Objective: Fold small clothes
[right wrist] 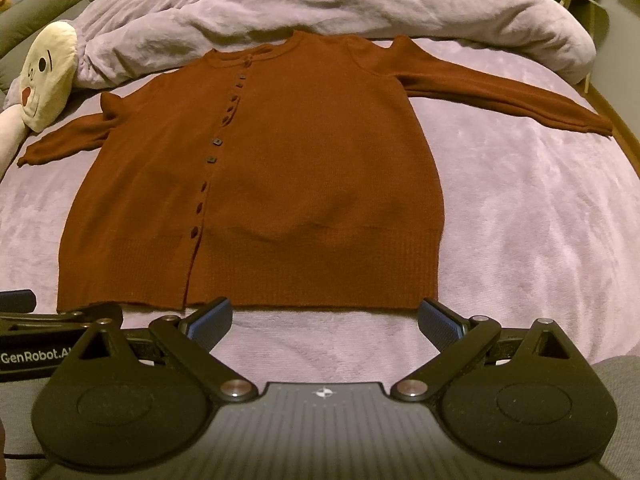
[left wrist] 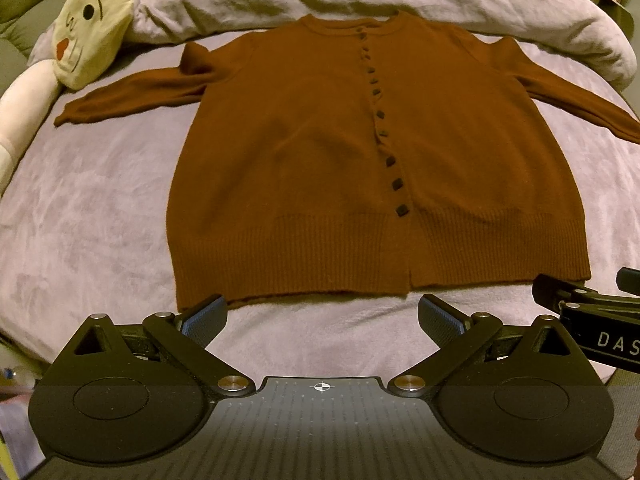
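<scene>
From the left wrist view, I see my left gripper [left wrist: 322,316] hovering just short of the ribbed hem [left wrist: 320,256] of a rust-brown cardigan [left wrist: 304,136], its two blue-padded fingers [left wrist: 206,316] spread wide and holding nothing. The cardigan lies face up and buttoned on a lilac bed cover [left wrist: 100,208], both sleeves stretched outward, the left sleeve [left wrist: 132,96] reaching toward a cream plush toy [left wrist: 94,20]. I judge folding has not yet begun, so the sensible first step is bringing a sleeve or side panel across the body; to do that cleanly I would pinch through both knit layers at the hem corner, not just the top one, and lift low so the soft knit does not stretch or drag the cover. The dark square buttons [left wrist: 386,162] form a straight line that serves as my fold reference. Over in the right wrist view, my right gripper [right wrist: 325,318] sits likewise near the hem edge, fingers apart and empty, with the right sleeve [right wrist: 508,96] lying long and flat. The knit looks fine and limp, the hem coarser-ribbed, and the rumpled duvet [right wrist: 320,8] behind looks plush and grippy, so slow sliding moves suit it.
</scene>
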Available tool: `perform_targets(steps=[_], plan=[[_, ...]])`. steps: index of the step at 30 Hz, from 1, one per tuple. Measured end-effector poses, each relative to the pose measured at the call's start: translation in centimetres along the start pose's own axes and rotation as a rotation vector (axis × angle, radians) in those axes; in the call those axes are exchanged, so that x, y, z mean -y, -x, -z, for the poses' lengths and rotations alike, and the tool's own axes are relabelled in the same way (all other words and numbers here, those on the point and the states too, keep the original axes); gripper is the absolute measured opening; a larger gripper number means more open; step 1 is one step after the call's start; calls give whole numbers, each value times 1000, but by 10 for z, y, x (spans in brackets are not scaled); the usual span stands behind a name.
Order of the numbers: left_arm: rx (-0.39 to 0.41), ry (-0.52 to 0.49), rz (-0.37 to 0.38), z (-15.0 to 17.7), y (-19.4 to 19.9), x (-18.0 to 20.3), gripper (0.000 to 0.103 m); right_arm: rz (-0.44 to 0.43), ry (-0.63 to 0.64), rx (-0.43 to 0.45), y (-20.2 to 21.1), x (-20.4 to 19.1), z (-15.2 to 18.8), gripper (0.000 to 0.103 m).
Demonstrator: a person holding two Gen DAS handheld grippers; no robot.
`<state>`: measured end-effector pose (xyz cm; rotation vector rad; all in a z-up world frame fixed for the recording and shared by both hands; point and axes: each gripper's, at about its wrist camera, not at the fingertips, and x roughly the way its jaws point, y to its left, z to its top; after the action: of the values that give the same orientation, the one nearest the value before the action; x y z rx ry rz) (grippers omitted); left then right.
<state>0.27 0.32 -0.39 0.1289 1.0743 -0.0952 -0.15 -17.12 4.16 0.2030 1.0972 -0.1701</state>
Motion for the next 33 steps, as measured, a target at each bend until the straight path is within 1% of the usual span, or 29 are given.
perform_targets(steps=[11,17,23,25,28,29,30,33], plan=[[-14,9,3,-2,-2,-3,103,-2,14,10,0,-4,-1,99],[-16,14,3,-3,-4,-4,103,-17,17,5,-2,-6,-3,99],[-17,22,2,-3,-5,-6,103,-7,49,13,-4,-11,-4,99],[-20,25,2,-4,-6,-7,103,1,48,31,-4,-11,-4,99],[-27,26,2,-6,-9,-8,103,-24,72,112,-2,-9,0,99],[-29,26,1,-6,-10,-8,103,-40,75,127,-2,-7,1,99],[-30,26,1,-6,-10,-9,103,-65,75,121,-4,-4,0,99],[-33,20,-4,-7,-13,-9,103,-110,4,63,-15,11,-6,99]])
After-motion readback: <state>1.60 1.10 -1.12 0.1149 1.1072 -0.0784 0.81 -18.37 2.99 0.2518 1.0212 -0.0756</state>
